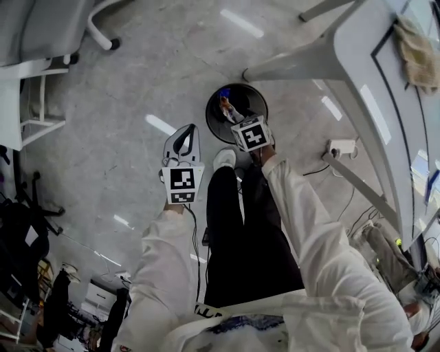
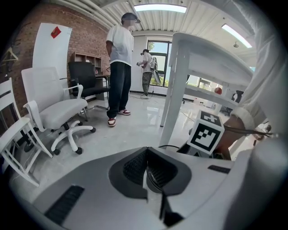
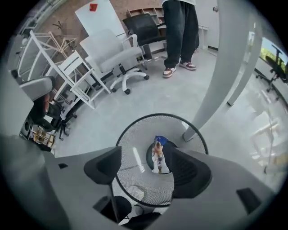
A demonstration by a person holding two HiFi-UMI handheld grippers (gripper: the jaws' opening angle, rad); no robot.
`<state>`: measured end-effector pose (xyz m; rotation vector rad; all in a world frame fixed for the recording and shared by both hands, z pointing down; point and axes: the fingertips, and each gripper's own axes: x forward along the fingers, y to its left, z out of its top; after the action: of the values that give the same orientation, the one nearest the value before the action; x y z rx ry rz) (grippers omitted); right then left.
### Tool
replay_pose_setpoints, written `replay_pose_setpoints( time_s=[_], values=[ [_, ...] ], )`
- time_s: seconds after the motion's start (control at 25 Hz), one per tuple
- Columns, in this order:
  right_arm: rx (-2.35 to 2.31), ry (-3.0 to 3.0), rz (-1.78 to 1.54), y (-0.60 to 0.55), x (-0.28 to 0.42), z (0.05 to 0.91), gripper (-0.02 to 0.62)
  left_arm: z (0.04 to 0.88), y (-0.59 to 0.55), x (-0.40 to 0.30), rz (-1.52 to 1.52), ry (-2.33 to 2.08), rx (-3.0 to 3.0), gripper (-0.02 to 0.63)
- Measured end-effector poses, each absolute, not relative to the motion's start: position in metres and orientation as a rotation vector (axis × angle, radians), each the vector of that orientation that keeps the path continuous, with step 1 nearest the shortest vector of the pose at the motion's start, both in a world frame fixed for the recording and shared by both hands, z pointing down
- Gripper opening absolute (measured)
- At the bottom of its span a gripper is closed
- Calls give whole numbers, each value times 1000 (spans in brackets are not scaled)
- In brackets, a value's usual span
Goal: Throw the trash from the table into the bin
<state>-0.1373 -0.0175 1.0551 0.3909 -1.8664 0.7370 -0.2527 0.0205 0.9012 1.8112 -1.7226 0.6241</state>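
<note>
Nearest: left gripper (image 2: 147, 173), pads pressed together on nothing, pointing out over the floor. Beside it, right gripper (image 3: 144, 168), jaws spread wide and empty, aimed steeply down into the black mesh bin (image 3: 130, 150). Down at the middle of the bin's bottom: the trash (image 3: 158, 157), a crumpled wrapper with a blue end, clear of both jaws. Just past the bin's far rim, the white table leg (image 3: 219, 76); farther off, a white office chair (image 3: 112, 51).

Bright, even indoor light. Long white ceiling light panels (image 2: 159, 7) and a tall daylit window (image 2: 162, 49) glare, and pale streaks reflect off the glossy pale grey floor (image 1: 158, 82). Both gripper views bulge fisheye-style, with black vignetted corners and soft edges.
</note>
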Motion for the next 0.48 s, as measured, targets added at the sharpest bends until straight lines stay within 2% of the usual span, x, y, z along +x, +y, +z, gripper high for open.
replay_pose_setpoints(
  time_s=[0.48],
  values=[
    [432,-2042,691,-26,-156,884,331,786,-5,-271,646,-1732,1895,8]
  ],
)
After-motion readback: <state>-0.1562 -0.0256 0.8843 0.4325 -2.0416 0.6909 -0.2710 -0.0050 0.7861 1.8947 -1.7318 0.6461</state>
